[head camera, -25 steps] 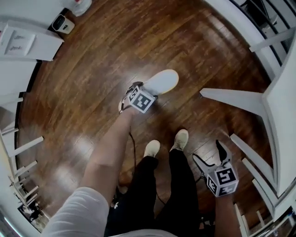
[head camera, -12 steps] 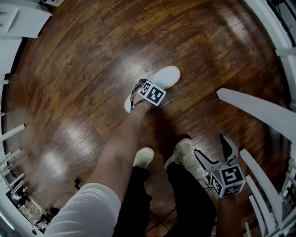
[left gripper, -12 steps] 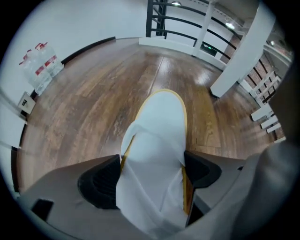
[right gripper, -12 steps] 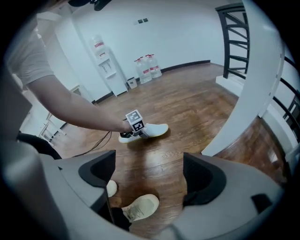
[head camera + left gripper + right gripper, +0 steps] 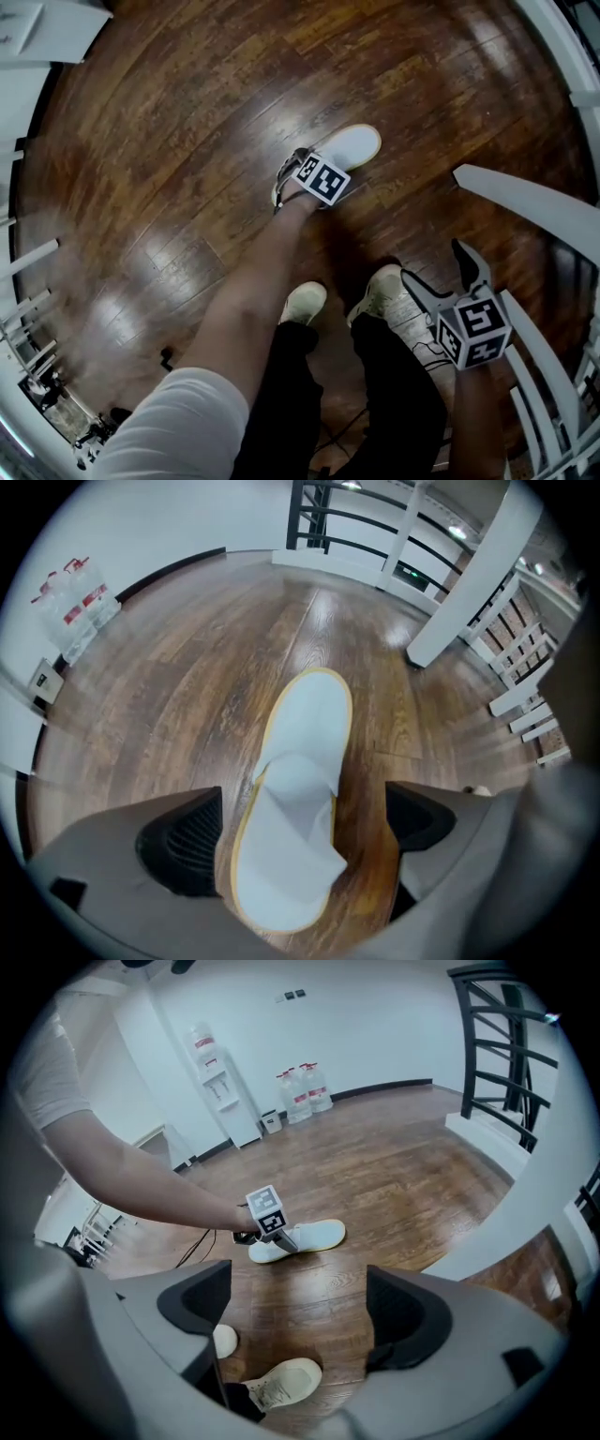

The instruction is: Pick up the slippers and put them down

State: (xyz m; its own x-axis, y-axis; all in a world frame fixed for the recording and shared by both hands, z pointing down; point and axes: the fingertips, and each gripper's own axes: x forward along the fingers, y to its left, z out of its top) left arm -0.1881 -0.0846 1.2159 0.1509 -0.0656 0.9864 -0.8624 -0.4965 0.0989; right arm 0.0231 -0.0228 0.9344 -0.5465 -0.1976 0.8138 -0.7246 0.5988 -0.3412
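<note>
One white slipper (image 5: 295, 789) with a yellow-edged sole lies flat on the wooden floor, its toe toward the camera in the left gripper view. My left gripper (image 5: 298, 829) points straight down over it. Its jaws are opening, the slipper's toe part lies between them, and neither pad (image 5: 183, 841) touches it. In the head view the slipper (image 5: 358, 144) reaches out past the left gripper (image 5: 289, 184) and its marker cube. My right gripper (image 5: 439, 270) hangs open and empty at the right, beside the person's shoe (image 5: 382, 287). In the right gripper view, that gripper (image 5: 298, 1302) faces the slipper (image 5: 317, 1235) from a distance.
White stair posts and rails (image 5: 525, 202) stand close on the right. The person's other shoe (image 5: 305, 302) is just below the left arm. A water dispenser (image 5: 220, 1082) and bottles (image 5: 305, 1087) stand at the far wall. A thin cable (image 5: 192, 1246) lies on the floor.
Both grippers have sunk toward the floor, the left one bringing the slipper down with it. The slipper now lies flat on the boards.
</note>
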